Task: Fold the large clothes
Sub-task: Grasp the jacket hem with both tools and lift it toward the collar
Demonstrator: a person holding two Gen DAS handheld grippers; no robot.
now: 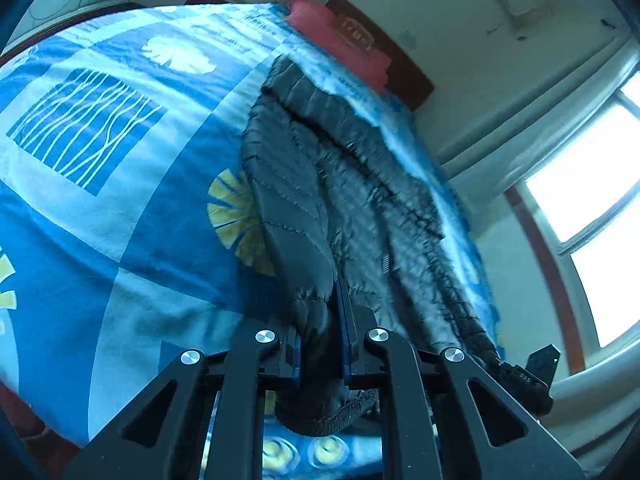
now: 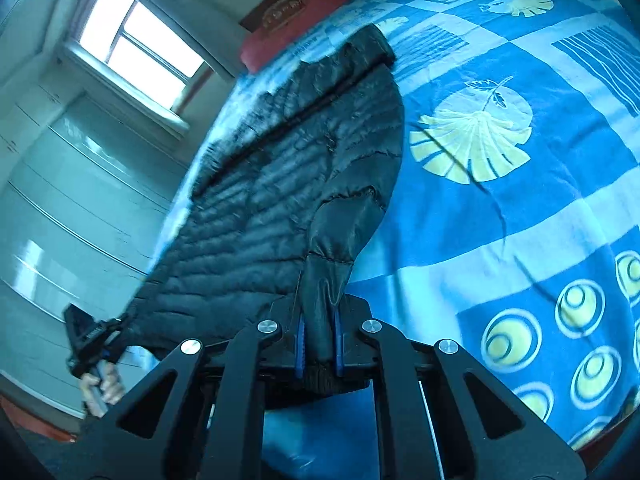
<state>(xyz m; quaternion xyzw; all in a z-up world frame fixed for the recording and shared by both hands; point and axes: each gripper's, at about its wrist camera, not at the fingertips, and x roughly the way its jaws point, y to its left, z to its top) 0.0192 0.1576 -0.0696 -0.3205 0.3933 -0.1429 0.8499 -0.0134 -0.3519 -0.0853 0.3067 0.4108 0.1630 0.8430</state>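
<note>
A black quilted puffer jacket (image 1: 344,168) is stretched out over the blue patterned bed, its far end resting on the sheet. My left gripper (image 1: 322,320) is shut on the jacket's ribbed hem corner and holds it lifted. In the right wrist view the same jacket (image 2: 288,168) hangs toward me, and my right gripper (image 2: 319,332) is shut on another hem corner. The left gripper also shows in the right wrist view (image 2: 90,340), held in a hand. The right gripper tip shows in the left wrist view (image 1: 540,364).
The bed sheet (image 1: 120,208) is blue with white and yellow leaf and circle prints. A red pillow (image 1: 340,40) lies at the wooden headboard. A bright window (image 2: 136,48) and white cabinets (image 2: 60,200) stand beside the bed.
</note>
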